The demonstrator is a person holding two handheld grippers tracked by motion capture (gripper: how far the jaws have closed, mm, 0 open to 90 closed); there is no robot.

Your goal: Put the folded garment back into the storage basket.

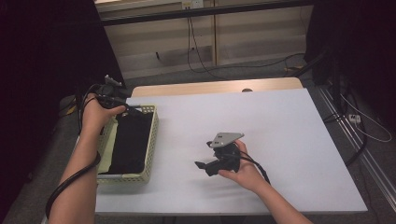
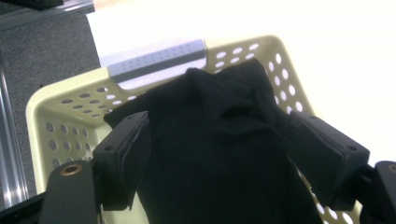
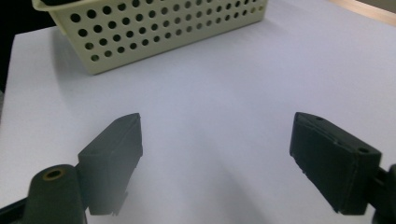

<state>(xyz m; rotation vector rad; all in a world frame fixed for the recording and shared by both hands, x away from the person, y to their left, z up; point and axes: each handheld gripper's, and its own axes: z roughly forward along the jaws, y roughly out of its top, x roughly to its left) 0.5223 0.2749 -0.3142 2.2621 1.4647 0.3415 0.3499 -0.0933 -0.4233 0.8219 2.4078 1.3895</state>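
Note:
A pale yellow perforated basket [image 1: 152, 140] stands at the left of the white table. A black cloth [image 1: 130, 142] lies in it and covers most of its bottom. My left gripper [image 1: 133, 111] hovers over the basket's far end, held by a hand. In the left gripper view its jaws stand wide apart, one on each side of the bunched black cloth [image 2: 219, 154], with the basket's rim [image 2: 42, 107] behind. My right gripper [image 1: 201, 164] is low over the bare table near the front middle, pointing left toward the basket [image 3: 140, 32]. It [image 3: 217, 119] is open with nothing between its fingers.
The white table [image 1: 280, 121] stretches to the right of the basket, with a wooden edge [image 1: 210, 87] at the back. A grey perforated strip [image 2: 159, 58] lies along the basket's far rim. Cables trail on the floor behind and to the right.

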